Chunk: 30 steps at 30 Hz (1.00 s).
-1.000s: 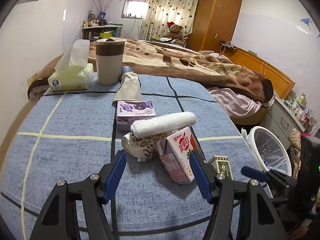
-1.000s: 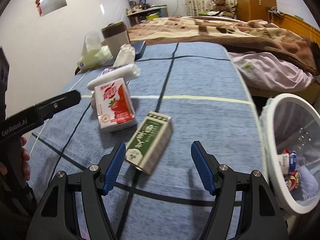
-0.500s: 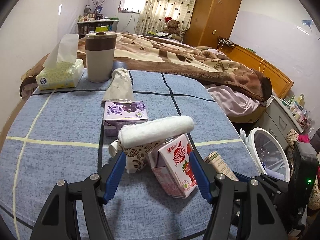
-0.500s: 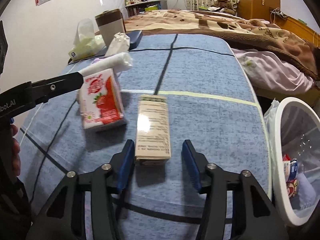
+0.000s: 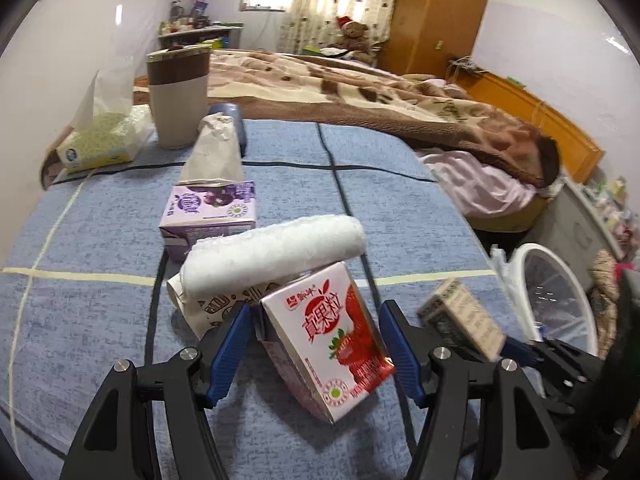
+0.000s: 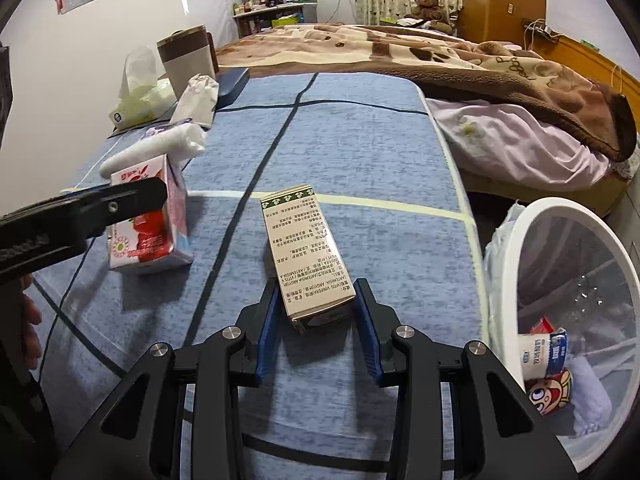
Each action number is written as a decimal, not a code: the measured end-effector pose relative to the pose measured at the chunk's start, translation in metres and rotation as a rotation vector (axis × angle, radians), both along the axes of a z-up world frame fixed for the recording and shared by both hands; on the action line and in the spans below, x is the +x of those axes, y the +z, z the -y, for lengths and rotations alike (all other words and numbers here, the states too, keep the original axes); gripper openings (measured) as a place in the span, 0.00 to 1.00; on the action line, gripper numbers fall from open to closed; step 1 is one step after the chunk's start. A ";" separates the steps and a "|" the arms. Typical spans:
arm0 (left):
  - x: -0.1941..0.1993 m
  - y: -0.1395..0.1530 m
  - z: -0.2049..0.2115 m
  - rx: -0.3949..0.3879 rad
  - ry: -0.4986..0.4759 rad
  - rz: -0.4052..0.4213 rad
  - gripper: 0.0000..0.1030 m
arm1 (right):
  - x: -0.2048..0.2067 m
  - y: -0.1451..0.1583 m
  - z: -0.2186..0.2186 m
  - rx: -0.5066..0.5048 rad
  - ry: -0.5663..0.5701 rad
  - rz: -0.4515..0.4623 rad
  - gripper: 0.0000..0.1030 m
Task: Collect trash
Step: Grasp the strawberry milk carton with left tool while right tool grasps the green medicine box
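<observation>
The small box [image 6: 307,254] with the green band lies on the blue table [image 6: 360,152] near its right edge, and its long axis runs straight away from the right gripper [image 6: 316,322], almost in line with the way the fingers point. Its near end sits between the blue pads, so the jaws, which are closing at this moment, bear on the two long narrow sides; the right pad looks against the box, the left one touching or just shy of it. The white bin [image 6: 508,280] stands just off that same right edge, beside this gripper, so the right hand is plainly the nearer one for the drop, a short swing to its right.

The strawberry carton [image 5: 332,340] lies further in from the edge, tilted, its long axis slanting across the left gripper [image 5: 316,344]. The left jaws stand apart on either side of it without pressing. A white roll [image 5: 272,252] rests above the carton's far end, over a crumpled paper cup [image 5: 208,308], and may shift when the carton is taken.
</observation>
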<state>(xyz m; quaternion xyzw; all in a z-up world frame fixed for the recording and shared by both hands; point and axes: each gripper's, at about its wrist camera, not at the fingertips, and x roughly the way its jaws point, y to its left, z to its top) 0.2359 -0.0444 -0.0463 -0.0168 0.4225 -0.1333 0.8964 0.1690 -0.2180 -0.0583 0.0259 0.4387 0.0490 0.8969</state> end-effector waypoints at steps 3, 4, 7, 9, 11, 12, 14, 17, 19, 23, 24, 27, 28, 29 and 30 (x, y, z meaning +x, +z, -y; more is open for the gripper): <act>0.001 -0.003 0.008 0.018 0.003 -0.005 0.65 | 0.000 0.000 0.007 0.000 -0.009 0.005 0.36; 0.002 -0.004 0.009 0.012 0.003 -0.014 0.65 | 0.000 0.000 0.010 0.000 -0.015 0.007 0.36; 0.004 -0.009 0.015 0.032 0.027 -0.022 0.66 | 0.000 -0.001 0.017 0.013 -0.023 0.005 0.36; 0.004 -0.009 0.020 0.056 0.032 -0.023 0.68 | -0.001 -0.001 0.020 0.012 -0.027 0.006 0.36; 0.004 -0.012 0.024 0.084 0.030 -0.023 0.69 | -0.001 -0.001 0.023 0.016 -0.029 0.007 0.36; 0.003 -0.014 0.027 0.090 0.029 -0.033 0.70 | -0.001 -0.001 0.024 0.016 -0.031 0.008 0.36; 0.001 -0.014 0.029 0.084 0.024 -0.038 0.70 | -0.001 -0.002 0.026 0.023 -0.037 0.009 0.36; 0.000 -0.018 0.032 0.101 0.026 -0.036 0.71 | -0.001 -0.003 0.027 0.030 -0.035 0.006 0.36; -0.001 -0.018 0.032 0.114 0.040 -0.033 0.71 | -0.002 -0.002 0.026 0.030 -0.028 0.008 0.36; -0.004 -0.020 0.035 0.197 0.061 -0.022 0.71 | -0.001 -0.002 0.025 0.031 -0.024 0.006 0.36; -0.005 -0.021 0.034 0.185 0.058 -0.037 0.71 | -0.001 -0.002 0.026 0.032 -0.023 0.007 0.36; -0.006 -0.027 0.027 0.150 0.060 -0.074 0.71 | -0.002 -0.002 0.026 0.032 -0.023 0.007 0.36; -0.008 -0.027 0.025 0.153 0.066 -0.071 0.70 | -0.002 -0.002 0.026 0.033 -0.022 0.008 0.36; -0.008 -0.028 0.024 0.153 0.068 -0.067 0.65 | -0.002 -0.002 0.026 0.034 -0.021 0.008 0.36; -0.009 -0.027 0.022 0.149 0.071 -0.066 0.65 | -0.002 -0.002 0.026 0.035 -0.019 0.008 0.36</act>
